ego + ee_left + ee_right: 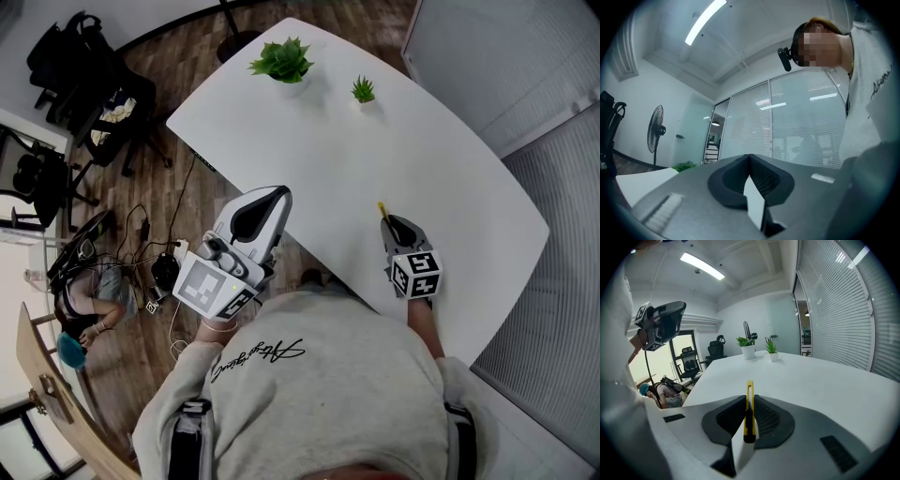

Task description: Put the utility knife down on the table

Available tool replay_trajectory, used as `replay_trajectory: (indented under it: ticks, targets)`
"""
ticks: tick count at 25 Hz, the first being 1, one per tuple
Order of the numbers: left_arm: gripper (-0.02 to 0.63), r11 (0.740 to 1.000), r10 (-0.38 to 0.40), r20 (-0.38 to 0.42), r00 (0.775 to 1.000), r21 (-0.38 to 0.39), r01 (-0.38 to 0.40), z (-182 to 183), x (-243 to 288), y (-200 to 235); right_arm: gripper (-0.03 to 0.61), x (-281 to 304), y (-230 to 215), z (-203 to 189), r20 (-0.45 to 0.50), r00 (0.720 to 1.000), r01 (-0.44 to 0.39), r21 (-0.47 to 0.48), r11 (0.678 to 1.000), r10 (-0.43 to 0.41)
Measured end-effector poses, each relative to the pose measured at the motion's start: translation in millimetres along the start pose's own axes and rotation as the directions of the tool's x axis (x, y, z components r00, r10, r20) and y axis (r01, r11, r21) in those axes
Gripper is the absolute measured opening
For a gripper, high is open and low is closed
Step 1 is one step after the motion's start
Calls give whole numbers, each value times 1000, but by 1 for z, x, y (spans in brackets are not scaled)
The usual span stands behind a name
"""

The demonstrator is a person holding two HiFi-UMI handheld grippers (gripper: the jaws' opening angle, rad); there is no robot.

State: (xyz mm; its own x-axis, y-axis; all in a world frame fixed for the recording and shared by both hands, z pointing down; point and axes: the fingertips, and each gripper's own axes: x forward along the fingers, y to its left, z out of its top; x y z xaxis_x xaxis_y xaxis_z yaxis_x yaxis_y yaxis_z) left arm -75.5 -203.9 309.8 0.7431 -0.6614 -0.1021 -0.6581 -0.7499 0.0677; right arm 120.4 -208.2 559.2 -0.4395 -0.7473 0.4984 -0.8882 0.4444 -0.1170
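- While the right gripper (750, 400) hangs over the near edge of the table (375, 150), its jaws are clamped on the knife (749, 387).
- Knife position: it stands on edge between the two ribbed black pads (766, 418), yellow body upright, black slider at the rear end.
- Knife heading: the yellow tip sticks out ahead of the jaws and points across the table toward the two plants.
- Head view: the yellow tip (382, 210) shows just beyond the right gripper (392, 225), above the white surface. Whether the tip touches the table cannot be told.
- Left gripper (750, 161): jaws together, pads meeting along one line, nothing between them.
- Left gripper position: in the head view it (267, 197) is held beside the table's left edge, over the wooden floor (187, 56), close to the person's chest and well apart from the right gripper.
- Left gripper heading: about level, looking toward a glass wall with blinds (797, 126); a standing fan (655, 129) is at the left of that view.
- Table contents: a larger plant (282, 60) and a smaller plant (363, 90), both in white pots at the far end, well apart from the knife.
- Surroundings: black chairs (94, 84) and loose cables (141, 234) lie on the floor to the left of the table.
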Motion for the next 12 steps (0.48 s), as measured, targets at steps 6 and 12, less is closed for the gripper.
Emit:
replay_trajectory:
  ticks: [6,12]
  targets:
    - [-3,1000,2,-1,1000,0,-2,0,-2,0,54,2,1,-2,-14,1000,2,-13,1000,-3]
    - [-3,1000,3,2,1000,0,-3,1,-3,0,54,6,3,-7,-59,998,5,-49,999,-8]
